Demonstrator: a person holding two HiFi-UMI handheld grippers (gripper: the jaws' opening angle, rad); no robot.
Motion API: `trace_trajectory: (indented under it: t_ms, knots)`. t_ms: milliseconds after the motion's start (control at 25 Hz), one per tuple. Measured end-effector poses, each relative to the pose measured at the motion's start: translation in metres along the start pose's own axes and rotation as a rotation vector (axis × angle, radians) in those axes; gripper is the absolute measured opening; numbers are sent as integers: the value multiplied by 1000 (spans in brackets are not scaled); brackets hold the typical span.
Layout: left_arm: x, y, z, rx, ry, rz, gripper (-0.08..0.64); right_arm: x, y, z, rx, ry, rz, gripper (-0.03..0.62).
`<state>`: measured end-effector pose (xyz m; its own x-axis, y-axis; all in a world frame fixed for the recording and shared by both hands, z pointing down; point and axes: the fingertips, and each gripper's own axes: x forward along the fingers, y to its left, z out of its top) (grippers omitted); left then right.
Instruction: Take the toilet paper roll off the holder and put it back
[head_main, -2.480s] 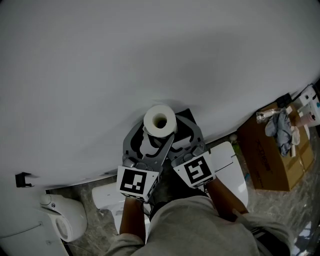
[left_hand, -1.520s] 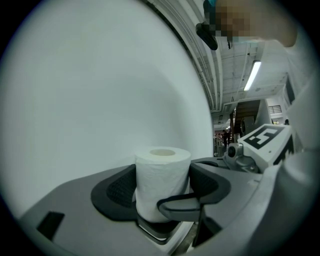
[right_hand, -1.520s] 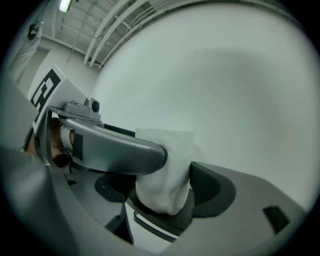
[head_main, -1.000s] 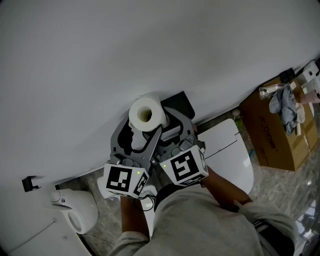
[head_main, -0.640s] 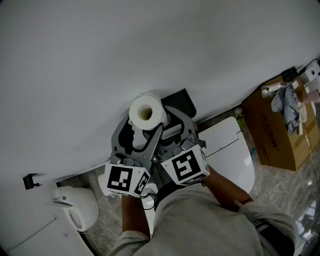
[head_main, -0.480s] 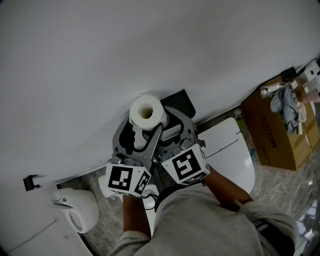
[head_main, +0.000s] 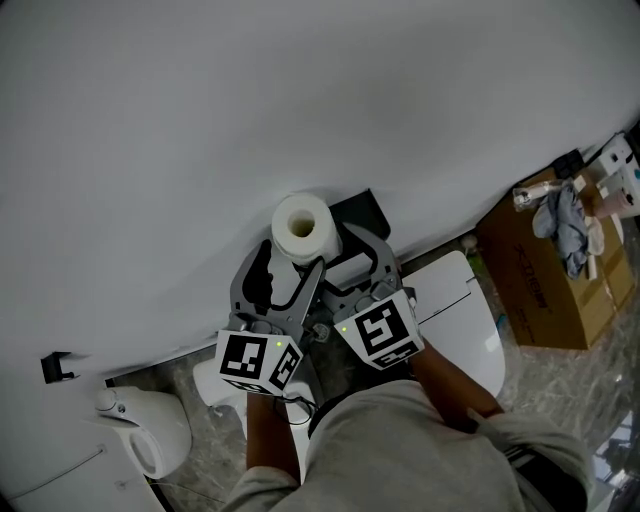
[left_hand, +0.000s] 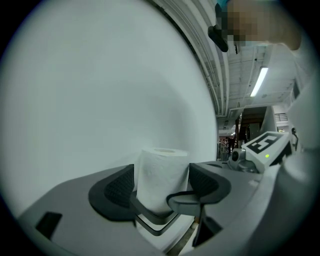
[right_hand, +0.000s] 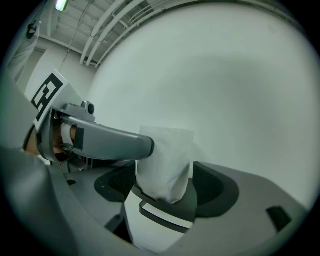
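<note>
**Bathroom corner: roll gripped upright at its holder**

Plain pale wall (head_main: 250, 100) fills most of every view, with grey marbled floor (head_main: 205, 465) below it. Nearest the head camera is the person's grey shirt (head_main: 400, 450), from which two forearms reach forward. Next come the two grippers, side by side, each topped with a black-and-white marker cube.

The left gripper (left_hand: 161, 186) has its jaws set wide. A dark ribbed pad lies against each side of the white toilet paper roll (head_main: 303, 228), so it appears to be clamping the roll. The right gripper (right_hand: 165, 187) has its jaws spread wide either side of the top of the white holder with a black band (right_hand: 156, 216). No pad there is plainly pressing, so it looks empty.

The roll stands upright with its hollow core pointing up and its foot at the holder's top. Whether the foot rests on the holder or hangs just clear cannot be told. Well to the right of the holder, on the floor, sits a brown cardboard box (head_main: 545, 300) of clutter.

By my reading, the step in hand is the transfer at the holder itself, either lifting off or seating. The next move calls for travel straight along the holder's upright line with the roll kept vertical. The squeeze should be light, since soft paper dents easily.
</note>
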<state>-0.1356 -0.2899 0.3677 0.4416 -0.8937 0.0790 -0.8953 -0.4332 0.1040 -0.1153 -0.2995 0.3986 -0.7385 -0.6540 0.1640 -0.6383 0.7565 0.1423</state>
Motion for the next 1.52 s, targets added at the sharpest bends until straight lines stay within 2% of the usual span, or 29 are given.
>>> trace_trajectory:
  t_ms: [320, 600, 800, 840, 880, 920, 960, 1120, 1360, 1520]
  knots:
    - [-27, -5, -6, -6, -9, 0, 337, -19, 6, -5, 18, 22, -47, 336]
    - [-53, -1, -15, -9, -9, 47, 334, -40, 15, -5, 35, 8, -109, 336]
    - [-82, -5, -13, 17, -51, 120, 135, -62, 24, -5, 42, -1, -156, 334]
    - [-88, -6, -12, 26, -55, 131, 115, -67, 24, -3, 48, -8, -177, 314]
    - [-93, -7, -12, 35, -59, 143, 97, -73, 23, -2, 53, -16, -204, 223]
    - [-98, -9, -12, 41, -65, 153, 78, -79, 23, -1, 58, -26, -229, 89]
    - [-103, -10, -12, 43, -73, 160, 60, -85, 24, 0, 60, -34, -245, 54]
    - [-127, -19, -16, 31, -98, 169, 29, -105, 41, 4, 62, -61, -256, 24]
    - [-170, -41, -34, 55, -68, 190, 14, -141, 83, 0, 48, -66, -229, 5]
    - [-206, -51, -55, 12, -60, 203, 12, -163, 115, -2, 30, -84, -218, 5]
